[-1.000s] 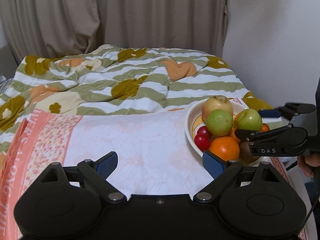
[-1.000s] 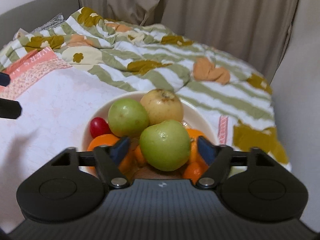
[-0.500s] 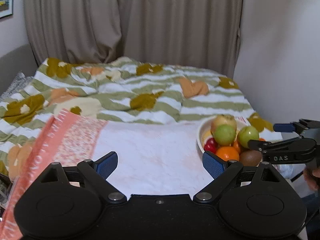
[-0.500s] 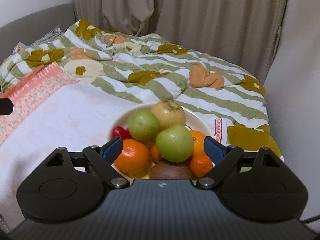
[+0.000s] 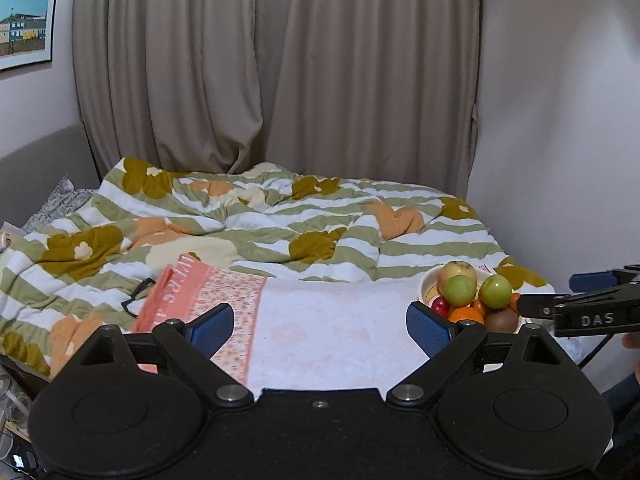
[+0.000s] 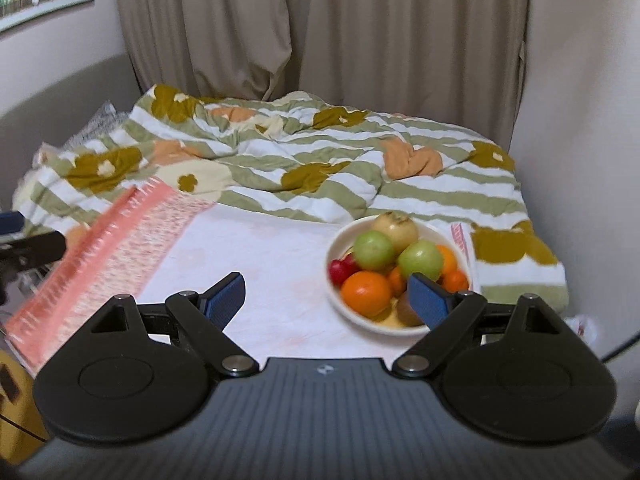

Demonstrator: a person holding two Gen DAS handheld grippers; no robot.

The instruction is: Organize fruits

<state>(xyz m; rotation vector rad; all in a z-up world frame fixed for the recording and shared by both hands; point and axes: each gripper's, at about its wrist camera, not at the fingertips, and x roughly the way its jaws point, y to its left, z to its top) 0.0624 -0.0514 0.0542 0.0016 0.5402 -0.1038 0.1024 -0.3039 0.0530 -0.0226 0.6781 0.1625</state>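
Observation:
A cream bowl (image 6: 432,232) heaped with fruit rests on a pale pink towel (image 6: 260,264) spread over the bed. It holds two green apples (image 6: 420,260), a yellowish pear (image 6: 396,226), oranges (image 6: 366,294), small red fruits (image 6: 340,270) and a kiwi. My right gripper (image 6: 326,300) hovers open and empty, with its right pad in front of the bowl's near side. In the left wrist view the bowl (image 5: 427,290) lies far right, beyond my open, empty left gripper (image 5: 320,328). The right gripper (image 5: 546,293) shows side-on just right of the bowl.
A rumpled green-striped flowered blanket (image 5: 280,232) covers the far half of the bed. The towel's orange-pink border (image 5: 172,296) lies at the left, with dark eyeglasses (image 5: 136,300) beside it. A wall (image 6: 580,140) runs close along the bowl's right side; curtains hang behind.
Both grippers have pulled back and risen from the bowl. The right gripper, which had a green apple between its fingers, now stands clear of the fruit and left of it.

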